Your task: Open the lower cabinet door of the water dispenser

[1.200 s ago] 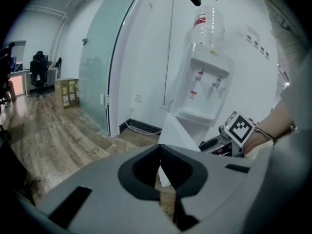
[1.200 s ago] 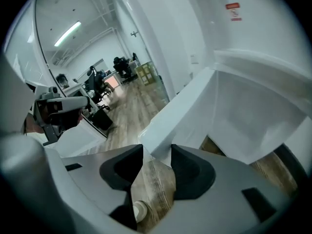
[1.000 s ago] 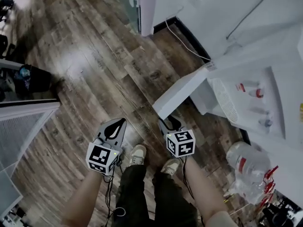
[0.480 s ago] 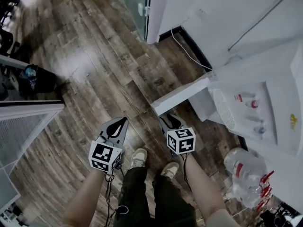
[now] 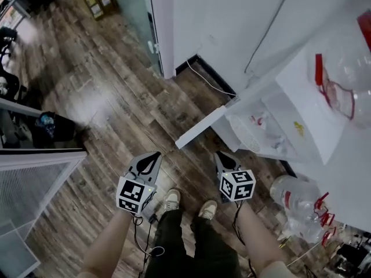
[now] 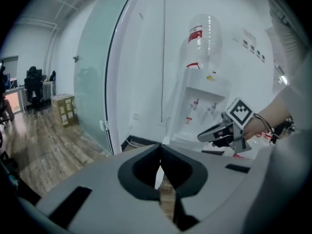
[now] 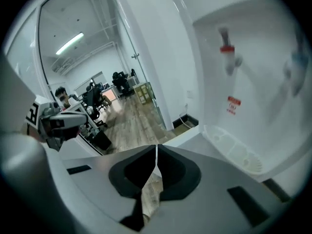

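head view, left gripper (image 5: pixel 155 154) and right gripper (image 5: pixel 219 154) side by side, angled down, lower cabinet door (image 5: pixel 200 126) swung open just ahead, left gripper view, tips pressed together (nothing pinched), right gripper view, jaws closing tight, empty

Head looks down; 3 views probably share dispenser (image 5: pixel 272 129)

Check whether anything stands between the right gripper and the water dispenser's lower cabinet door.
Nothing visible does. The door stands swung out from the water dispenser. The right gripper, jaws closing shut on nothing, hangs near it in the head view, with only wood floor showing in the gap.
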A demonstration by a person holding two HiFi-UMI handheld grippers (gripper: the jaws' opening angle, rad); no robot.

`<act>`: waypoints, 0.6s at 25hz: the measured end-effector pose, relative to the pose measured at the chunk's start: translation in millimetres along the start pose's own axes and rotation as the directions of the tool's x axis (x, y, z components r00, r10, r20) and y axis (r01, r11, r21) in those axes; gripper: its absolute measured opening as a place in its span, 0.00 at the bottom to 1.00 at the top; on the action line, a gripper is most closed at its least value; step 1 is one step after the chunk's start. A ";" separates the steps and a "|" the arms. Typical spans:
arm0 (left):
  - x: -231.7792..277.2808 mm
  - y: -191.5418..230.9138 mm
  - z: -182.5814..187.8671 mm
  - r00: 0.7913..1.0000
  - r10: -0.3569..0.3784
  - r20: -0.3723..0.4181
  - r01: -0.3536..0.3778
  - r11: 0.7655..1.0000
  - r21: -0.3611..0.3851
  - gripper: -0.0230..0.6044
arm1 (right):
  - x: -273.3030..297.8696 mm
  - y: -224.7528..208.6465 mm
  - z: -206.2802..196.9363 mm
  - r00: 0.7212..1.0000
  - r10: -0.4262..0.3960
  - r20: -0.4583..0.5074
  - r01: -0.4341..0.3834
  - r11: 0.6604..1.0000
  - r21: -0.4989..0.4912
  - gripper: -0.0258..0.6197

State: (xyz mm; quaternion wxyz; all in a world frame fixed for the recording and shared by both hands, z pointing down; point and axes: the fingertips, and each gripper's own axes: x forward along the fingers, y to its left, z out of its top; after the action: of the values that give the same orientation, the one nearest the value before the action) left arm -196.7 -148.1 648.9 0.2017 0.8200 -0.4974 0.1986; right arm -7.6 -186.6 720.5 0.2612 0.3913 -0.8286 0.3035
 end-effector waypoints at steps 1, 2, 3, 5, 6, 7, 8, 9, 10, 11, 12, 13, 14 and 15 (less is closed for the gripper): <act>-3.6 -5.7 15.3 1.000 -0.007 0.007 0.007 1.000 0.017 0.05 | -16.7 0.0 10.3 1.000 -0.015 0.011 0.016 0.999 -0.035 0.07; -7.8 -12.0 30.2 1.000 -0.015 0.014 0.014 1.000 0.026 0.04 | -33.8 1.0 20.3 0.999 -0.028 0.022 0.029 0.997 -0.067 0.06; -12.4 -18.4 45.2 1.000 -0.022 0.022 0.021 0.999 0.028 0.05 | -50.9 2.5 30.4 0.999 -0.036 0.035 0.039 0.995 -0.090 0.06; -22.9 -30.1 76.7 0.998 -0.037 0.044 0.036 0.999 0.024 0.04 | -84.5 7.3 52.5 0.996 -0.048 0.069 0.055 0.993 -0.106 0.06; -28.8 -36.2 92.9 0.998 -0.043 0.056 0.041 0.999 0.028 0.04 | -101.4 10.5 64.6 0.995 -0.051 0.090 0.060 0.992 -0.108 0.05; -35.1 -42.9 108.7 0.997 -0.048 0.066 0.046 0.998 0.038 0.05 | -118.8 14.0 76.9 0.992 -0.054 0.112 0.066 0.992 -0.110 0.05; -41.7 -50.4 123.9 0.996 -0.054 0.076 0.050 0.997 0.053 0.05 | -136.6 17.8 89.1 0.989 -0.057 0.136 0.072 0.991 -0.114 0.05; -48.3 -58.5 138.3 0.994 -0.062 0.085 0.056 0.996 0.070 0.05 | -154.7 21.6 100.6 0.985 -0.059 0.161 0.078 0.990 -0.116 0.05; -54.8 -67.1 152.0 0.993 -0.071 0.093 0.063 0.994 0.086 0.05 | -172.9 25.3 111.5 0.981 -0.059 0.185 0.081 0.990 -0.114 0.05; -61.2 -76.0 165.4 0.992 -0.080 0.099 0.070 0.992 0.102 0.05 | -191.4 28.8 121.9 0.976 -0.058 0.209 0.082 0.991 -0.109 0.05; -67.4 -85.3 178.8 0.991 -0.089 0.104 0.076 0.990 0.117 0.05 | -210.2 31.9 131.8 0.971 -0.056 0.233 0.082 0.991 -0.103 0.05; -73.5 -94.9 192.4 0.990 -0.096 0.105 0.082 0.988 0.130 0.05 | -229.2 34.6 141.3 0.965 -0.056 0.256 0.083 0.992 -0.099 0.05; -80.0 -104.9 206.3 0.989 -0.104 0.106 0.088 0.986 0.144 0.05 | -248.1 37.2 150.0 0.959 -0.056 0.278 0.086 0.992 -0.097 0.05; -87.1 -115.4 220.4 0.988 -0.112 0.109 0.094 0.983 0.157 0.05 | -266.9 39.8 157.5 0.953 -0.057 0.297 0.088 0.992 -0.095 0.05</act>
State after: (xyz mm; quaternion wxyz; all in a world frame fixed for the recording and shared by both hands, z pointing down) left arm -102.9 -151.6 402.6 0.1192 0.8678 -0.4487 0.1769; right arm 78.2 -147.0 422.7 0.1669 0.4476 -0.8584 0.1873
